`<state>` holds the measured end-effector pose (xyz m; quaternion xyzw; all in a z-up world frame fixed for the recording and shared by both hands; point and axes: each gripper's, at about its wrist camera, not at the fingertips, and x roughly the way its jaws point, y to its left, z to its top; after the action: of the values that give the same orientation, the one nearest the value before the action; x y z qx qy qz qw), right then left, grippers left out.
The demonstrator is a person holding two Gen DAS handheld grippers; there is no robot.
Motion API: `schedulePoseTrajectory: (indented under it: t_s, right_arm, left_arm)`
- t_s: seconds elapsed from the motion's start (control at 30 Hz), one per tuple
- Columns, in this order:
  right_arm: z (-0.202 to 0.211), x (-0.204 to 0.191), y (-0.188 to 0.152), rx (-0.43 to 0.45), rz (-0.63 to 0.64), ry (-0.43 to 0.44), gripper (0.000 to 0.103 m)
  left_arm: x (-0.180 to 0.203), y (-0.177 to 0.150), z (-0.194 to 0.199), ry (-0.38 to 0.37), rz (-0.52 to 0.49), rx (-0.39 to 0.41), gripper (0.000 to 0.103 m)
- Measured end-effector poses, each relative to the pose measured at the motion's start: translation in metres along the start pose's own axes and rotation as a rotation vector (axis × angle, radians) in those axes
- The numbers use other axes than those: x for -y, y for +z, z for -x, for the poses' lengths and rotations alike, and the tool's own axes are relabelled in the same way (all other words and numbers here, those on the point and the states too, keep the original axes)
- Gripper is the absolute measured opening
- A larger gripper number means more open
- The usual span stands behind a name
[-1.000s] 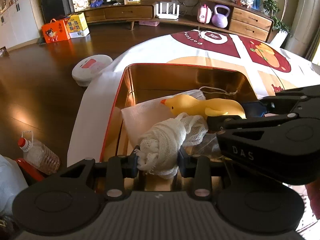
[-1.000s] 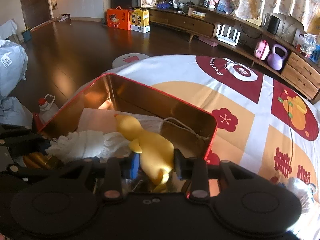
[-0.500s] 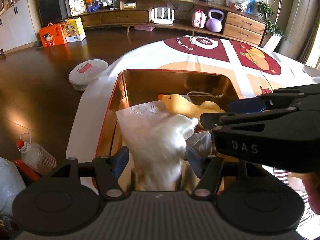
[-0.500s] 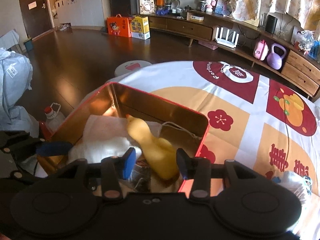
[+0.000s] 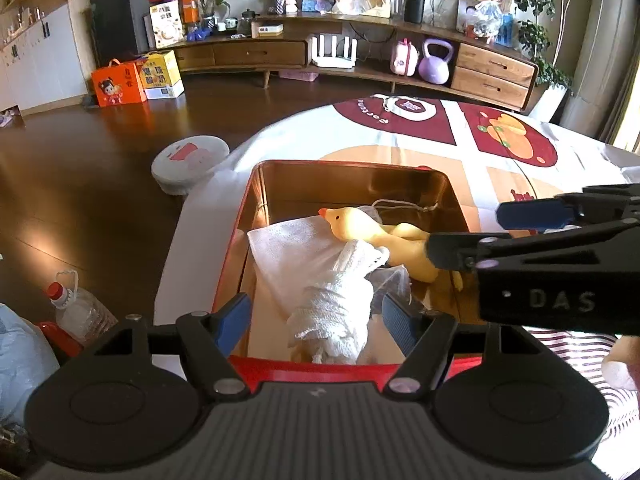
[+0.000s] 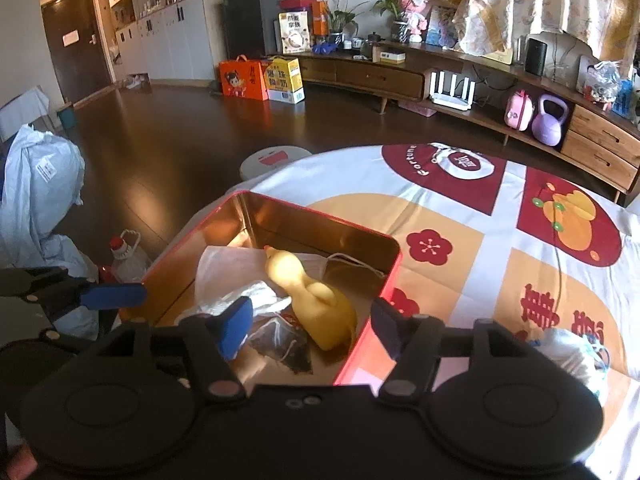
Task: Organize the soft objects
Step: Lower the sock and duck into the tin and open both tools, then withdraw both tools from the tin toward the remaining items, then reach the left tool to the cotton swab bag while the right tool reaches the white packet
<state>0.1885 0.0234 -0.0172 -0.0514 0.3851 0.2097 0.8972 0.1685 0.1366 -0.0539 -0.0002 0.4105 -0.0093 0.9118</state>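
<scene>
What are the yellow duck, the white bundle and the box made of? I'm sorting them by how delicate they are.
Yellow duck: probably soft rubber or vinyl, with a smooth, slightly glossy moulded skin.
White bundle: looks like loose-knit gauze or cotton netting, with an open weave and a matte finish.
Box: likely tin, with a mirror-like gold inside and a red rim.

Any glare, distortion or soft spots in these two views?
Left wrist: fisheye bends the sideboard; the tin's gold walls mirror warm light; sun patch on the floor. Right wrist: same bend, glare on the tin's inner wall, gripper body dark in the foreground.
</scene>
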Motion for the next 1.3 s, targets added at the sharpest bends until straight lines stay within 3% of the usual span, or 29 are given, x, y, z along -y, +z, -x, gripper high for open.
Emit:
schedulePoseTrajectory:
  t_s: [0.17,0.3,0.83,1.0,1.3]
  right_arm:
    - [0.02,0.008,-0.006,0.018,-0.026,0.008,0.071]
    - [0.039,0.015,-0.013,0.042,-0.056,0.018,0.076]
    - [0.118,0.047,-0.051,0.151,-0.168,0.044,0.102]
    - [0.139,0.067,-0.076,0.176,-0.179,0.0,0.103]
    - [0.154,0.104,-0.116,0.141,-0.192,-0.07,0.103]
  left_arm:
    - [0.003,-0.002,0.014,-0.011,0.018,0.023,0.073]
    - [0.009,-0.004,0.027,-0.019,0.024,0.048,0.082]
    - [0.052,-0.02,0.055,-0.065,0.009,0.082,0.085]
    - [0.068,-0.024,0.059,-0.083,-0.007,0.106,0.085]
    - [0.109,-0.029,0.054,-0.146,-0.052,0.095,0.085]
